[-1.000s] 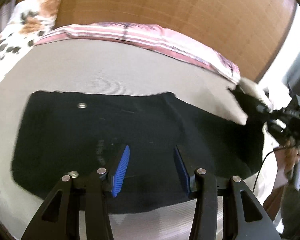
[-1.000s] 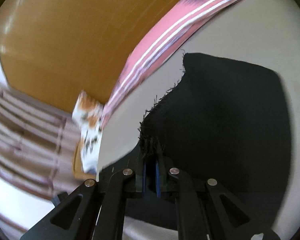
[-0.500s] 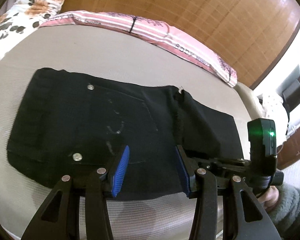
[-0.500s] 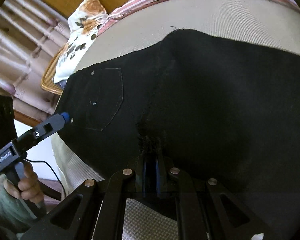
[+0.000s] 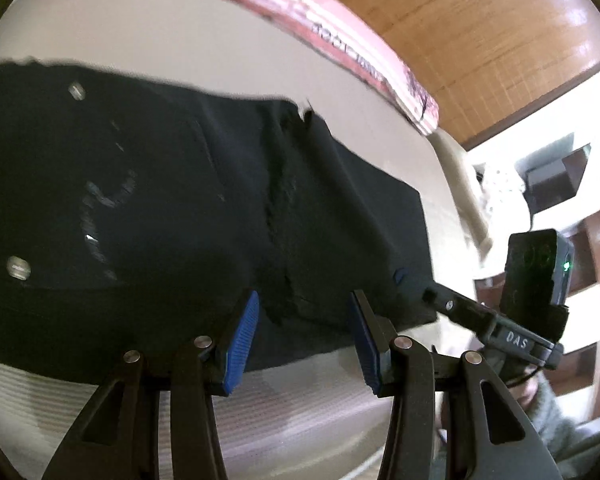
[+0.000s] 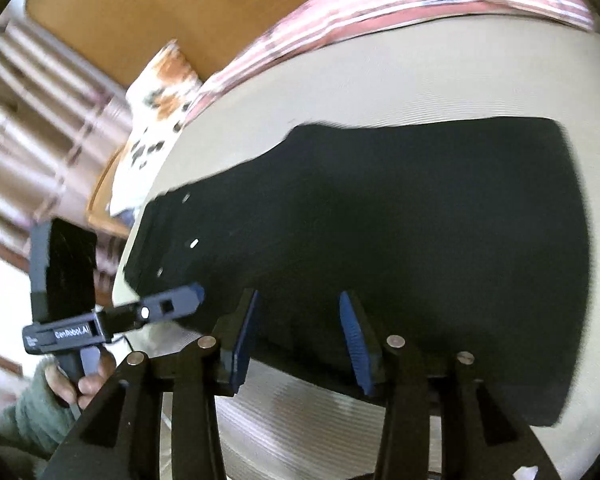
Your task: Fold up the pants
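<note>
Pants [image 5: 172, 208] are lying flat on the bed, black and folded over, filling most of the middle of both views. Left tongs [image 5: 304, 340] sit at the bottom centre of the left view, spread wide with nothing between them, blue ribbed pads [image 5: 238, 344] hovering right at the near edge of the fabric. Can't tell if the tips actually touch the cloth. Right tongs [image 6: 298, 340] are the same deal in the right view: spread apart, empty, pads [image 6: 356, 344] over the near hem of the pants [image 6: 380, 220].

In the left view the other tool pokes in from the lower right with its tip at the right end of the pants, and in the right view the left tool comes in from the lower left, held in a hand [image 6: 80, 376] with a fuzzy green sleeve.

Fabric looks like heavy dark denim. There's a back pocket with pale stitching and a couple of metal rivets [image 5: 18, 268] at the left, plus a frayed raw edge running down the middle where one layer overlaps the other.

Underneath is a beige ribbed sheet [image 5: 180, 40]. A pink striped blanket [image 5: 340, 40] runs along the far edge, with a woven wooden headboard [image 5: 460, 40] behind it. A flowery pillow [image 6: 156, 92] sits at the upper left of the right view.
</note>
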`<control>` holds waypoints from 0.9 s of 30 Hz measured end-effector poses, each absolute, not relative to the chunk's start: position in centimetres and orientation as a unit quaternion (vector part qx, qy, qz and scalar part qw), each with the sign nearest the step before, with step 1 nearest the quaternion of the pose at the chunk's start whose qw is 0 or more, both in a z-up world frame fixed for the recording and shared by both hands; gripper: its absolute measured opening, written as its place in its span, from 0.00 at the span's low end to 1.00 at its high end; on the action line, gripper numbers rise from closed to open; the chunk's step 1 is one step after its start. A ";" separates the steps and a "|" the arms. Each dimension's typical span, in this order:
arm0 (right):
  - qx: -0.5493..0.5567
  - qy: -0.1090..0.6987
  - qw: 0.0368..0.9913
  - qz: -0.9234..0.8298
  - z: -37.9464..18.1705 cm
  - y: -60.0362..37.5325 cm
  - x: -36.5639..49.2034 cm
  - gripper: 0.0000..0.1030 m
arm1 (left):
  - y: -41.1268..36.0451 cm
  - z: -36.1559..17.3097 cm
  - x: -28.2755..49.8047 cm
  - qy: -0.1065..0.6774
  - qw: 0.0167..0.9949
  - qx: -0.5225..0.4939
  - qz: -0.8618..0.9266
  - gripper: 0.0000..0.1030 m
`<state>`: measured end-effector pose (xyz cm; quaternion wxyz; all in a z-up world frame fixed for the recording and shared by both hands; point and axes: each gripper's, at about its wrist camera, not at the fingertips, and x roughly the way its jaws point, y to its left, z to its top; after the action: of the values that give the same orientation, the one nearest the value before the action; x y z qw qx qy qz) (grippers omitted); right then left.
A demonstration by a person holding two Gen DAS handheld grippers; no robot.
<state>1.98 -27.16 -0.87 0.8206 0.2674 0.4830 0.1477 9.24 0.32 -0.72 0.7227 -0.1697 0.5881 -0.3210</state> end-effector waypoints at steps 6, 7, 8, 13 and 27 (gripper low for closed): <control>0.315 0.466 0.819 0.112 -1.1 -30.6 0.7 0.39 | -1.0 -2.6 10.2 0.630 0.686 -0.190 -0.311 0.46; 0.320 0.465 0.819 0.108 -1.2 -30.9 0.7 0.39 | -1.3 -2.9 10.4 0.634 0.683 -0.192 -0.308 0.46; 0.323 0.463 0.818 0.107 -1.2 -31.0 0.7 0.39 | -1.4 -3.1 10.5 0.638 0.681 -0.192 -0.305 0.46; 0.337 0.459 0.816 0.099 -1.5 -31.8 0.7 0.39 | -1.6 -4.1 10.8 0.650 0.672 -0.202 -0.293 0.46; 0.361 0.459 0.806 0.092 -2.5 -32.7 0.7 0.40 | 0.7 -3.4 10.5 0.648 0.681 -0.213 -0.267 0.46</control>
<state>0.67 -32.67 -2.48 0.8063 0.3611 0.4595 0.0918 10.50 0.72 -3.44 0.6806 -0.2131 0.6482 -0.2670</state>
